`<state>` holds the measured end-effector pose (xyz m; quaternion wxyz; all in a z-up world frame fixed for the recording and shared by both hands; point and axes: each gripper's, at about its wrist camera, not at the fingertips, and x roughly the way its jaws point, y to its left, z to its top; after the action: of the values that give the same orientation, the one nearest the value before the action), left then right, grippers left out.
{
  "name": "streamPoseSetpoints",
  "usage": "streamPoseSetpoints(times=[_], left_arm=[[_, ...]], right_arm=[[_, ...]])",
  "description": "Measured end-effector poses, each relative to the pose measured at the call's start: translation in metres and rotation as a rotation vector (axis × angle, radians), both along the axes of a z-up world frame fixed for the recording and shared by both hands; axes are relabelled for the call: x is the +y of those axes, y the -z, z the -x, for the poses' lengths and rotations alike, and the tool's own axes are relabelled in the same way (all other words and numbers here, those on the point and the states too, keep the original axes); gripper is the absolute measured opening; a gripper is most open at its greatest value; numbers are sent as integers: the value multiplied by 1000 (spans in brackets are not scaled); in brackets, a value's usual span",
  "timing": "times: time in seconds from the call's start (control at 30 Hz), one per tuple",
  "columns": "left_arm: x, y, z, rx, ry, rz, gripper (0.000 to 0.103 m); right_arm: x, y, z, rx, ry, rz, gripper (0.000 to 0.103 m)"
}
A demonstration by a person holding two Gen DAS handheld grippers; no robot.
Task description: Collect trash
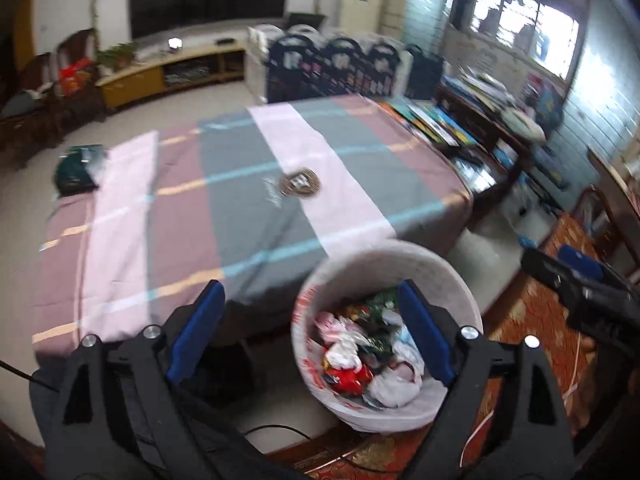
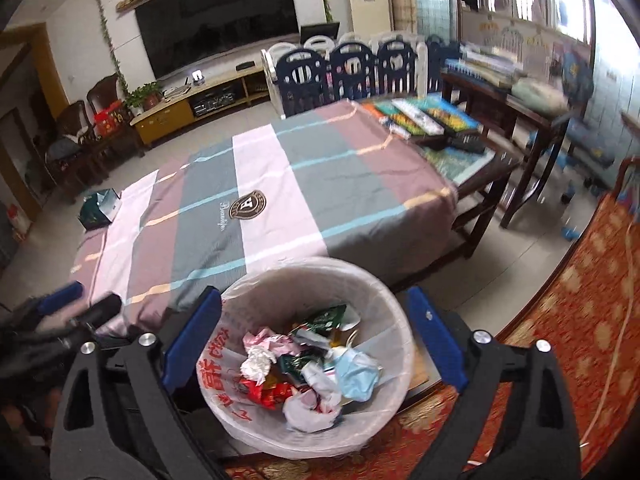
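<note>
A white bin [image 1: 360, 268] lined with a white bag stands on the floor below the table's near edge; it also shows in the right wrist view [image 2: 280, 280]. It holds several crumpled wrappers, tissues [image 2: 258, 362] and a blue face mask [image 2: 356, 372]. My left gripper [image 1: 308, 328] is open and empty, above the bin's left side. My right gripper [image 2: 314, 336] is open and empty, straight over the bin. The right gripper also shows at the right edge of the left wrist view [image 1: 576, 276]. The left gripper shows at the left edge of the right wrist view [image 2: 76, 304].
A table with a striped pink, grey and mauve cloth [image 2: 280, 184] lies ahead. A dark green packet [image 2: 98, 208] lies at its far left corner. Books [image 2: 424, 116] sit at its far right. A red patterned sofa [image 2: 580, 320] is on the right.
</note>
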<state>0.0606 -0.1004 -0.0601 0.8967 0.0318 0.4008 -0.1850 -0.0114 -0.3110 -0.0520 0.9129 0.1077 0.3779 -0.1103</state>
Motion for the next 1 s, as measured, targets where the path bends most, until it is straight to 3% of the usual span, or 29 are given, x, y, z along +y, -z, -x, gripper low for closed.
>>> streamPoseSetpoints(times=[0.1,0.3,0.57,1.0], left_arm=[[16,-23,14,-63,-92,1,96],[34,-59,45,-150,-199,-24,98],[36,-74,63,-149,-203,-23,99],[34,-72,67,-142,-204,-37,99]], right_arm=[[17,-14,9,-10,-22,70,99],[36,-33,22,-22,-89,102,99],[46,-43,30,-27,-118,123,99],[45,-44,30,-10,-104,108,99]])
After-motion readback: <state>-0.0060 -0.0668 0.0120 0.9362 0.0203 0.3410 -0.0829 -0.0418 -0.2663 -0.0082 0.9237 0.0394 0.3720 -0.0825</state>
